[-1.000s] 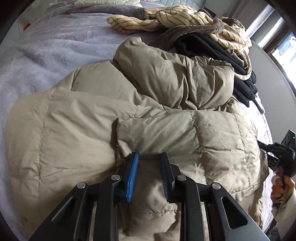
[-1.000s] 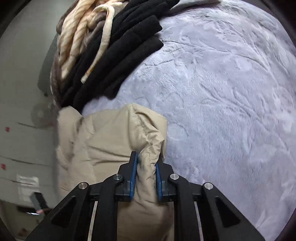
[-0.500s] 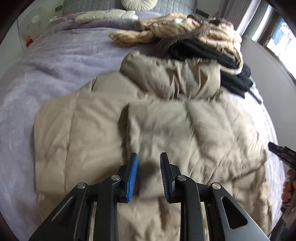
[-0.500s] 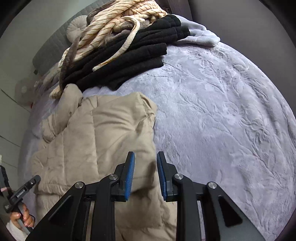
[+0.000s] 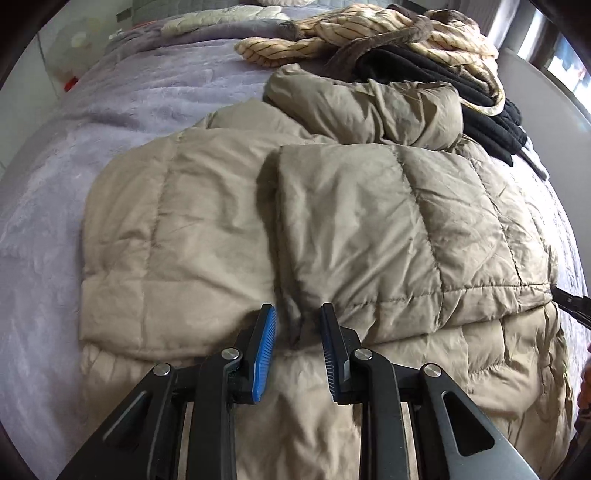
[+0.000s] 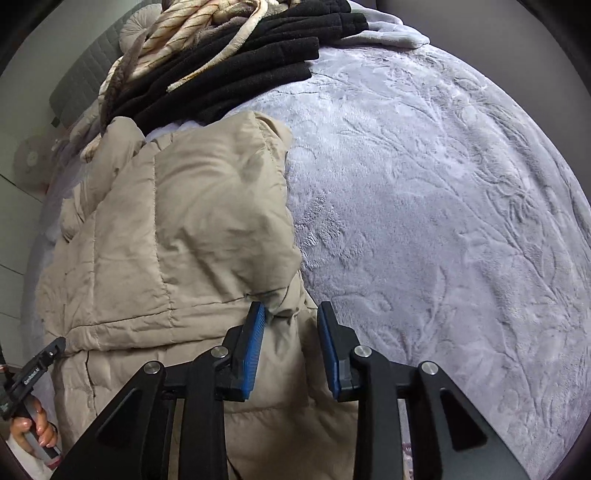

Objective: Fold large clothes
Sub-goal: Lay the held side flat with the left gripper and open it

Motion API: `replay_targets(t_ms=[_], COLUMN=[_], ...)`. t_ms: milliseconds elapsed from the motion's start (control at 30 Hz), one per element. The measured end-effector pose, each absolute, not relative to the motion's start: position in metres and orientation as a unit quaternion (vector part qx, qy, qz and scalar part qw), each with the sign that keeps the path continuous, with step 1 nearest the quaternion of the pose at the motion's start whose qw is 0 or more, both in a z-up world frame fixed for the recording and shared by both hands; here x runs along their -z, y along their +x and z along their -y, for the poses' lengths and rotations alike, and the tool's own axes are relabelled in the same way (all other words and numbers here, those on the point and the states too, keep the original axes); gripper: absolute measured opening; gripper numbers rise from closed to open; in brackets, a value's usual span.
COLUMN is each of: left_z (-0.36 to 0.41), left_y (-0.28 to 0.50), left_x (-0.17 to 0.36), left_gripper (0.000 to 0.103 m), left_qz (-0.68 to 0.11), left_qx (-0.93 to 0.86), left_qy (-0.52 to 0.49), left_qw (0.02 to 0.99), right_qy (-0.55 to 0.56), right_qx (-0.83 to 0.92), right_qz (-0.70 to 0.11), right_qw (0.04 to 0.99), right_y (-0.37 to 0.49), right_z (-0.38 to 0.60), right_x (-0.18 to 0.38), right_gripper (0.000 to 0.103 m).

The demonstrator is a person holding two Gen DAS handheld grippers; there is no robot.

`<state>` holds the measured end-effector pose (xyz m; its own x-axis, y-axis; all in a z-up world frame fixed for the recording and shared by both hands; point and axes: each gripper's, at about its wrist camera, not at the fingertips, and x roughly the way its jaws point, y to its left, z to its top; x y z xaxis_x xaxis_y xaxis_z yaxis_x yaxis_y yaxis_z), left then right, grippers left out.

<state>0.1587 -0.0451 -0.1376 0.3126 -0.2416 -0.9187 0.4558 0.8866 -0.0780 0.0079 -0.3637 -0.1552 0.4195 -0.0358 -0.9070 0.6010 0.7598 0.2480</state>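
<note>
Beige puffer jacket [image 5: 332, 229] is what we see spread on the lavender plush bedspread [image 5: 110, 110] in the left wrist view, quilted panels up, one sleeve folded across the body and ending just above our blue pads. Its hood or collar [image 5: 365, 107] bunches at the far end, close to a pile of black fleece garments [image 5: 443, 85] and a cream striped knit [image 5: 351, 26]. Our left gripper [image 5: 297, 325] points steeply down over the lower part of the jacket; its jaws stand a little apart with no cloth pinched between them, the fabric lying below the pads. At the right edge we catch the black tip of our other tool [image 5: 570, 304], beside the jacket's side.

From the right wrist view, the jacket [image 6: 177, 240] fills the left half, its folded edge running down the middle against the bedspread [image 6: 443, 221], which is bare on the right. The black fleece pile [image 6: 251, 66] and the striped knit [image 6: 184, 33] sit at the top, touching the jacket's far end. Our right gripper [image 6: 290, 321] hangs over the jacket's right edge, and its jaws are opening: a fold of beige cloth shows in the gap, close to the left pad, but the pads do not press on it. At the lower left we see our left hand [image 6: 35, 428] wrapped round the handle of the other gripper.
</note>
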Motion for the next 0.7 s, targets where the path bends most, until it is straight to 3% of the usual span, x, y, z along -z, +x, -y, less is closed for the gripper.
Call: replay_targets(t_ms=[133, 233, 533, 700], left_z=[0.039, 0.037, 0.035, 0.031], left_y=[0.151, 0.145, 0.121, 0.105], left_x=[0.132, 0.130, 0.112, 0.103], left_gripper=[0.027, 0.027, 0.027, 0.027], left_qz=[-0.553, -0.559, -0.567, -0.565], left_qx=[0.204, 0.197, 0.184, 0.179], left_qy=[0.102, 0.107, 0.110, 0.108], left_qw=[0.801, 0.798, 0.796, 0.798], right_qy=[0.298, 0.298, 0.292, 0.278], right_qx=[0.195, 0.185, 0.149, 0.130], right_qz=[-0.493, -0.495, -0.513, -0.520], right_qw=[0.794, 0.795, 0.793, 0.797], right_y=[-0.010, -0.018, -0.017, -0.019], right_z=[0.359, 0.350, 0.319, 0.304], right_x=[0.141, 0.134, 0.122, 0.110], right_gripper=[0.033, 0.041, 0.042, 0.051])
